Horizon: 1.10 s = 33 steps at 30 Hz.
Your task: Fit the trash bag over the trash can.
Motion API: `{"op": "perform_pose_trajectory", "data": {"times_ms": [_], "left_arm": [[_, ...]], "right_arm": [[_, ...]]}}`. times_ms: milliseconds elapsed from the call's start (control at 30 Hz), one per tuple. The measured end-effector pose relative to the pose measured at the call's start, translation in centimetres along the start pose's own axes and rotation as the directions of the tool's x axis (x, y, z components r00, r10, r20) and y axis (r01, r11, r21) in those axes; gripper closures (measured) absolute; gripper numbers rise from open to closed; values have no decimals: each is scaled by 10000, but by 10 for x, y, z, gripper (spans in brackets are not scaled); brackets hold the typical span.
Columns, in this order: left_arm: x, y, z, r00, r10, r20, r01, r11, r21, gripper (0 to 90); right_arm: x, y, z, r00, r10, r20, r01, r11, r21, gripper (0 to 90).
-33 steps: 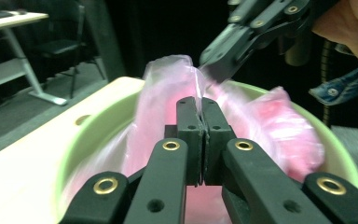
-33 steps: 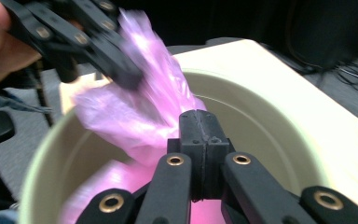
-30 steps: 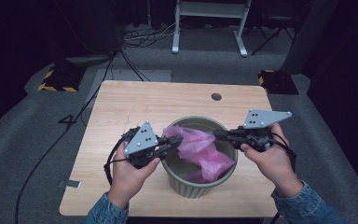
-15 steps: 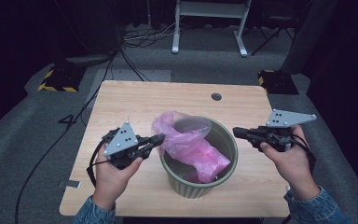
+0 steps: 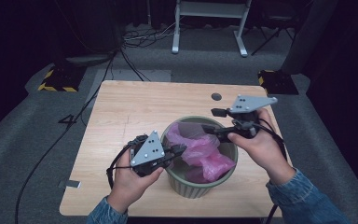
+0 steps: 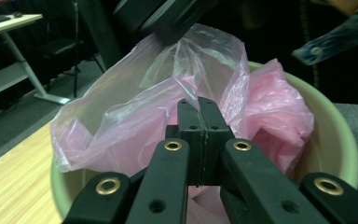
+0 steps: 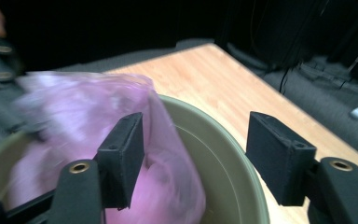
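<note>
So far the thin pink plastic bag (image 5: 196, 150) sits crumpled inside the round olive-green plastic bin (image 5: 200, 184), which stands near the front edge of the light wooden surface (image 5: 135, 109), a little right of its middle. Judging by the work in hand, lining the bin, only the first part is done: the bag is in, but its mouth is not yet spread over the rim. The left gripper (image 5: 179, 150) hovers at the bin's near-left rim with its jaws clenched on a fold of the bag's film (image 6: 200, 105), lifting that side into a loose tent above the rim. The right gripper (image 5: 209, 130) reaches in over the bin's right side; its jaws have just been opening and stand released, one pad (image 7: 121, 156) just beside or brushing the blurred pink film, nothing pinched between them. What is left, as I read it, is for the right gripper to catch the opposite edge of the mouth, pull the opening wide, and fold it down around the whole rim.
</note>
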State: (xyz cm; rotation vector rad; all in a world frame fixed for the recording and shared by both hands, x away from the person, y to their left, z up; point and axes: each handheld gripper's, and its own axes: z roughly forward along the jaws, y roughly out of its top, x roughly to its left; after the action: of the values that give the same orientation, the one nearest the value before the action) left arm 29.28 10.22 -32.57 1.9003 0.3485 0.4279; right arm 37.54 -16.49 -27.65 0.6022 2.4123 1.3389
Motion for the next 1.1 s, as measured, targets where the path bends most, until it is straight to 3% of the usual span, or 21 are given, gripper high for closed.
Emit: {"op": "perform_pose_trajectory", "data": {"times_ms": [67,167,267,333,367,533,633,767,867,1000,1033,1100], "left_arm": [[-1,1,1,10000,59,52,-58,10000,-17,898],[0,0,-2,10000,39,50,-39,10000,-35,898],[2,-3,-7,9998,-151,-96,149,9997,-190,898],[5,-7,-11,9991,-329,-264,324,9993,-207,898],[6,-8,-13,9987,-394,-335,387,9990,-223,898],[12,-11,-25,9951,-668,-726,638,9970,-432,899],[13,-10,-29,9944,-790,-703,748,9954,-602,900],[10,-7,-28,9950,-634,-769,589,9965,-591,900],[9,-4,-31,9956,-600,-724,549,9959,-714,900],[7,0,-35,9958,-491,-772,423,9953,-872,900],[6,5,-38,9955,-379,-865,297,9951,-946,900],[5,11,-43,9946,-243,-1009,134,9941,-1076,900]], "right_arm": [[-4,1,17,9999,68,-132,-61,9985,539,378],[-7,-1,31,9975,166,-692,-79,9923,1236,608],[-6,-3,30,9967,55,-807,76,9870,1604,811],[-8,-5,22,9972,139,-732,-27,9884,1517,870],[-10,-6,16,9988,105,-469,-37,9898,1422,881],[-20,-16,-9,9988,432,250,-456,9938,1012,896],[-26,-26,-22,9963,728,464,-768,9928,914,890],[-25,-36,-33,9934,916,690,-977,9909,920,860],[-24,-38,-42,9891,872,1189,-979,9913,875,803],[-24,-37,-51,9835,937,1549,-1052,9921,678,757],[-20,-34,-57,9785,927,1840,-1027,9937,451,741],[-18,-31,-62,9768,941,1923,-1007,9946,249,728]]}}
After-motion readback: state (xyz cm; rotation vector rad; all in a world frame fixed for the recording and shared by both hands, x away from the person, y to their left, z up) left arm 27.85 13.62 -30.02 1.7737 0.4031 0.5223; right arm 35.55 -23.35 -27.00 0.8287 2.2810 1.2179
